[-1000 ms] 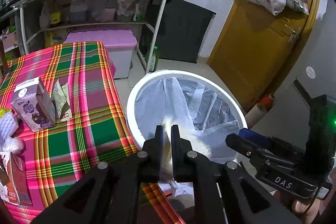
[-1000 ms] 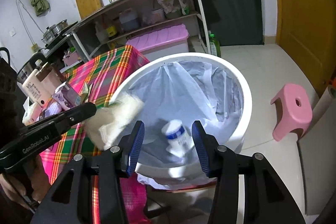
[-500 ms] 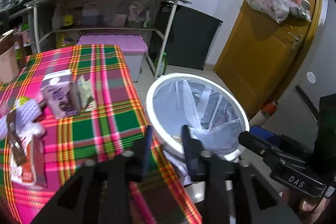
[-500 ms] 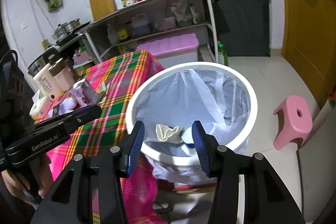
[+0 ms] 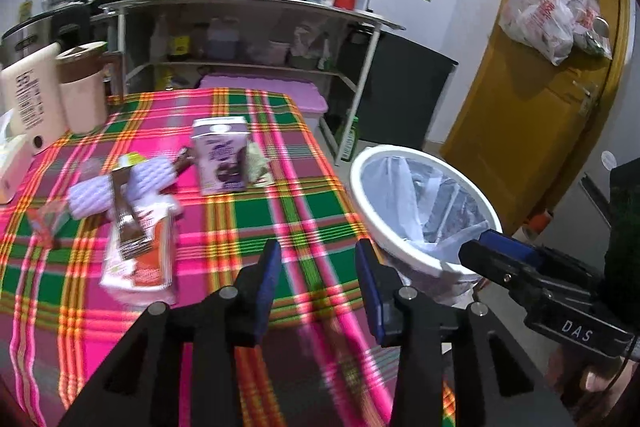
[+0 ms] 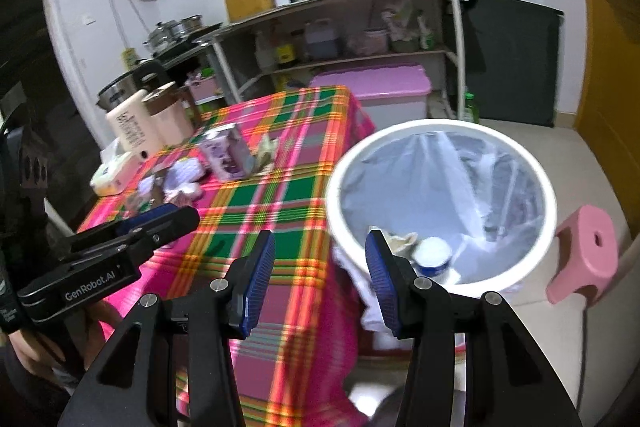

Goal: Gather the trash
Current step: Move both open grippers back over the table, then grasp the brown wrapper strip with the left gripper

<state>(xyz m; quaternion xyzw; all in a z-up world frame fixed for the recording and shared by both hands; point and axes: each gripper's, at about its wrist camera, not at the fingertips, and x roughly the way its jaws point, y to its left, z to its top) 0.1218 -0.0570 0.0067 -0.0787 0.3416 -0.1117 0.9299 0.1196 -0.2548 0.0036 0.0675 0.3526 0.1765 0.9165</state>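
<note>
A white bin (image 5: pixel 424 211) with a clear liner stands at the right of the plaid table (image 5: pixel 248 223); in the right wrist view the bin (image 6: pixel 440 131) holds crumpled paper (image 6: pixel 400 241) and a white bottle (image 6: pixel 434 255). My left gripper (image 5: pixel 316 259) is open and empty above the table's near right part. My right gripper (image 6: pixel 320 251) is open and empty over the table edge by the bin. On the table lie a purple carton (image 5: pixel 222 155), white foam pieces (image 5: pixel 116 187), wrappers (image 5: pixel 134 227) and a flat packet (image 5: pixel 138 263).
A beige jug (image 5: pixel 80 91) and a cream bottle (image 5: pixel 30 99) stand at the table's far left. A tissue box (image 6: pixel 114 173) lies beside them. A pink stool (image 6: pixel 584 255) stands right of the bin. Shelves (image 5: pixel 248 39) and a pink storage box (image 6: pixel 376 87) stand behind.
My left gripper let the crumpled paper fall into the bin, opened, and swung left over the table. The right gripper stayed open and drew back a little.
</note>
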